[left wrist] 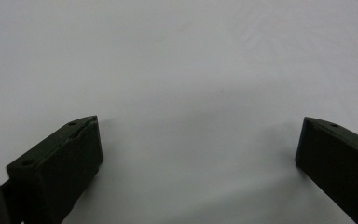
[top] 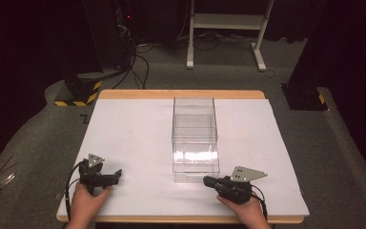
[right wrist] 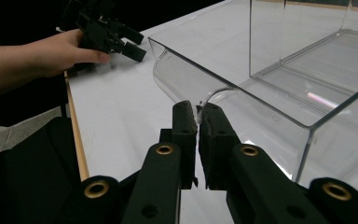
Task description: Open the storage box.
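A clear plastic drawer box [top: 194, 114] stands in the middle of the white table top [top: 128, 129], with its clear drawer [top: 196, 164] pulled out toward the near edge. In the right gripper view the drawer [right wrist: 279, 98] fills the upper right. My right gripper [right wrist: 198, 114] is shut there on the thin curved lip at the drawer's front. From above, my right gripper [top: 208, 180] sits at the drawer's front right corner. My left gripper [top: 116, 175] rests near the table's front left. Its jaws [left wrist: 198, 123] stand wide open over bare white surface with nothing between them.
A wooden rim [top: 181, 94] edges the table. On the grey carpet behind stand a white desk frame [top: 228, 21], a black stand with a yellow-black striped base [top: 78, 93] and loose cables [top: 138, 67]. Another black base [top: 304, 98] sits at the back right.
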`<state>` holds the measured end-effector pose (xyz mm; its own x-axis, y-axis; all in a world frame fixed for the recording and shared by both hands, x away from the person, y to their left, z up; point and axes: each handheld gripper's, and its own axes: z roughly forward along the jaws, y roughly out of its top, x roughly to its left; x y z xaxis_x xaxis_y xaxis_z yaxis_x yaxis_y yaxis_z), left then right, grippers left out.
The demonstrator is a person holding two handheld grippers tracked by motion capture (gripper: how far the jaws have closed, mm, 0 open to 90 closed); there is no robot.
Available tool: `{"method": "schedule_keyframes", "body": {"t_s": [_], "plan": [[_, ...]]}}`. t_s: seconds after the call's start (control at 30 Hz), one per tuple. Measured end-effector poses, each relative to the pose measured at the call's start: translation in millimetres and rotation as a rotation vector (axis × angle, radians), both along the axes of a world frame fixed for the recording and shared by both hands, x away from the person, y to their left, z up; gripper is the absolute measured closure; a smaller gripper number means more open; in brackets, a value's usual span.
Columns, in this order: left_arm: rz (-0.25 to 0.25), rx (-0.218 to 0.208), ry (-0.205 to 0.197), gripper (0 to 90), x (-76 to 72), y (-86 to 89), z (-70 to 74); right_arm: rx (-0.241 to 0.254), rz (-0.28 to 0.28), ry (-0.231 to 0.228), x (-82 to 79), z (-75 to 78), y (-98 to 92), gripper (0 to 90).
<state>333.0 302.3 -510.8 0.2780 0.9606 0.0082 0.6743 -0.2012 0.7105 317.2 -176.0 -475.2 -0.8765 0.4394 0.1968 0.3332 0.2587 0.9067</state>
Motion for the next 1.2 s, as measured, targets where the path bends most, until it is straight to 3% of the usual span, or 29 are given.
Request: {"method": "schedule_keyframes", "body": {"t_s": [0.57,1.0,1.2], "plan": [[0.0,0.0,0.0,0.6,0.0,0.0,0.0,0.0,0.034,-0.002,-18.0,0.2,-2.5,85.5],[0.0,-0.001,0.001,0.7,0.1,0.0,0.0,0.013,0.02,-0.026,-22.2,-3.2,-3.1,85.1],[0.001,-0.002,0.001,0.6,0.1,0.0,0.0,0.002,-0.008,-0.043,-24.5,-2.6,-6.8,78.3]]}}
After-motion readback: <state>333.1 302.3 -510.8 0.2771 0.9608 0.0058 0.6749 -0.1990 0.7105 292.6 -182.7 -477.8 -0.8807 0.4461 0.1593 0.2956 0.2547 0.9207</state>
